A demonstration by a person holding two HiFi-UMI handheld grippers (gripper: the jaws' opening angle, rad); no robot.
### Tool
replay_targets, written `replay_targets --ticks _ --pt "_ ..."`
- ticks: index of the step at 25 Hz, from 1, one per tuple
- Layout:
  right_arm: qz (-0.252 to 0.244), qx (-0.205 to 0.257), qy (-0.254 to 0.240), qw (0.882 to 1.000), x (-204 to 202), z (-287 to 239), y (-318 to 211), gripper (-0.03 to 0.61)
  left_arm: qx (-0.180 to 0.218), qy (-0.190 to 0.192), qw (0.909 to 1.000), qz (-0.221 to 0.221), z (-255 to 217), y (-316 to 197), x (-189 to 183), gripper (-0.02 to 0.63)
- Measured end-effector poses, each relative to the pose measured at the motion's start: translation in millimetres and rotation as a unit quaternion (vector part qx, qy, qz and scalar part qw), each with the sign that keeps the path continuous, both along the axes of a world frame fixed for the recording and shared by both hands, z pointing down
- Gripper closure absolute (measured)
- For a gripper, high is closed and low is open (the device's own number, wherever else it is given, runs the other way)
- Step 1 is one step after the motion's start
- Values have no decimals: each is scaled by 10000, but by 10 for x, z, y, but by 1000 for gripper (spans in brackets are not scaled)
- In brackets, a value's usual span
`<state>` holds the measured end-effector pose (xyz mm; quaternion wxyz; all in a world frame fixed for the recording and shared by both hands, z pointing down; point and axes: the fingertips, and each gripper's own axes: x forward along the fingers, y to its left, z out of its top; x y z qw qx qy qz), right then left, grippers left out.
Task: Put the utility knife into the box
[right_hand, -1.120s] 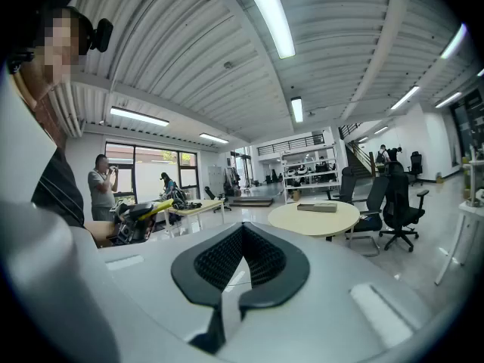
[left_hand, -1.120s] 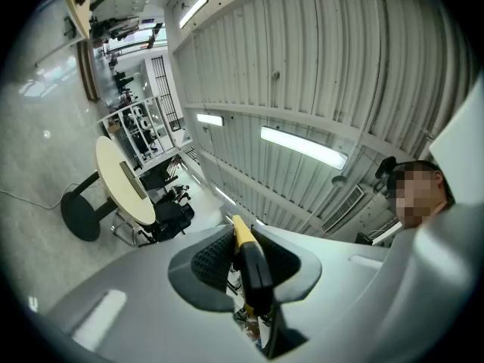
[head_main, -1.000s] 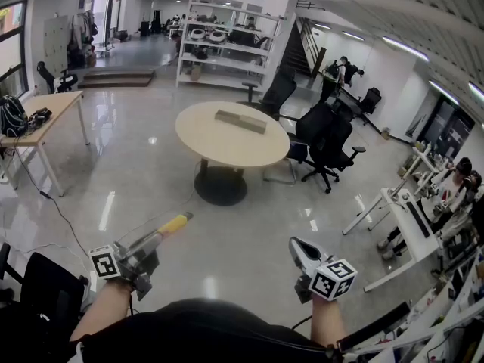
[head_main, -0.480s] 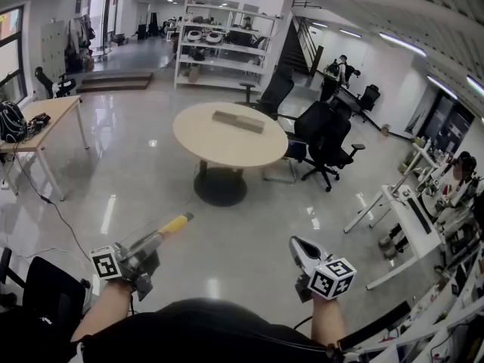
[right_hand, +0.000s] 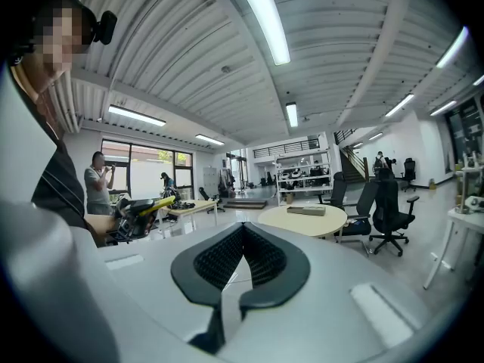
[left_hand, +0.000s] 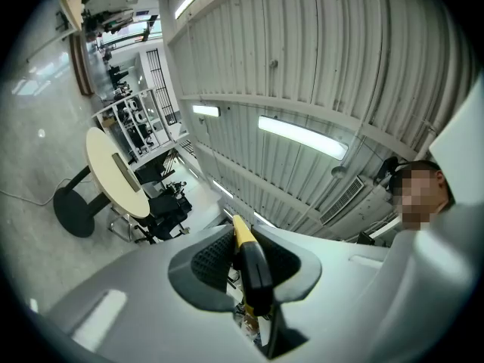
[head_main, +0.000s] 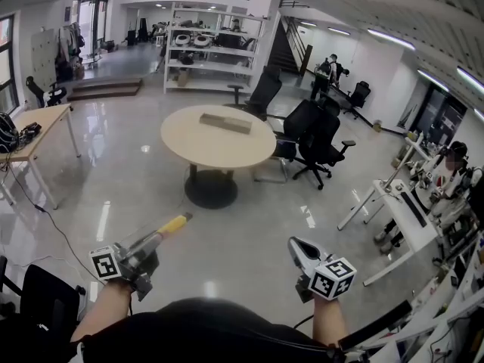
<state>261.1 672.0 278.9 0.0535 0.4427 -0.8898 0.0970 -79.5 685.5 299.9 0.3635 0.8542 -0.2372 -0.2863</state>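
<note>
utility knife (left_hand: 255, 273): tail hidden in left claw (left_hand: 246, 252) | box (head_main: 225, 123): details too small

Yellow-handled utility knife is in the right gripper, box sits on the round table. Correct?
No. The yellow-and-black utility knife is clamped in the left gripper, per the left gripper view; the flat box does sit on the round beige table.

**Box on the round bench ahead, grippers near the body**

The box (head_main: 225, 122) lies on the round bench (head_main: 198, 148), which stands on the floor (head_main: 136, 195) well ahead. Chairs (head_main: 318, 138) stand just right of that bench, and a shelf unit (head_main: 215, 48) stands behind it. A side bench (head_main: 38, 131) stands far left. The left gripper (head_main: 151, 242) is low on the left with the utility knife (head_main: 170, 225) between its jaws. The right gripper (head_main: 299, 249) is low on the right, well apart from it.
</note>
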Motion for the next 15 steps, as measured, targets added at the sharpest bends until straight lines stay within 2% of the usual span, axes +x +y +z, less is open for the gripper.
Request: replay_targets --ticks 9,15 --pt "202 -86 32 9998 760 67 205 563 -127 11 9995 303 37 -3 775 548" --pt "305 -237 -64 9992 1094 249 265 563 -220 -66 9982 548 85 11 1182 548"
